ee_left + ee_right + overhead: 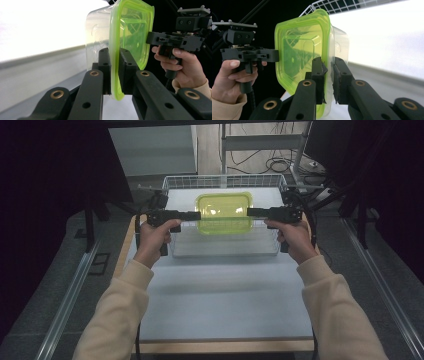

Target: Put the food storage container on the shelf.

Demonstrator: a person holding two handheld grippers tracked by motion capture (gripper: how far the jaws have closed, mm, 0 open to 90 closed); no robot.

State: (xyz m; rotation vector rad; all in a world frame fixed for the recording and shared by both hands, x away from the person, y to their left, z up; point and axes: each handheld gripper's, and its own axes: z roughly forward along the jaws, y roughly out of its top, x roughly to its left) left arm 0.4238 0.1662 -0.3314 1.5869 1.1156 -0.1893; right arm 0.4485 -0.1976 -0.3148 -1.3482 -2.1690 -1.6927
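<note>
Sleeves nearest the high camera: our two cream-sleeved forearms run up from the bottom edge and spread toward the far half of the table (225,300), each ending in a fist wrapped round a gripper's handle. Our left hand (156,236) and right hand (294,236) sit level with each other, knuckles outward, with the grippers turned inward so they point at one another across the wire basket (175,182).

Between them hangs the box (224,213), a clear tub with a yellow-green lid, held over the basket's near part and tilted a little toward us.

Our left gripper (114,72) is clamped on the box's left rim: in its own view one black jaw lies on the clear wall, the other on the lid, with the lid's edge pinched between them. Our right gripper (328,80) grips the opposite rim the same way, pads pressed on lid and wall. Each gripper view also shows the other hand, fingers curled round its handle.
</note>
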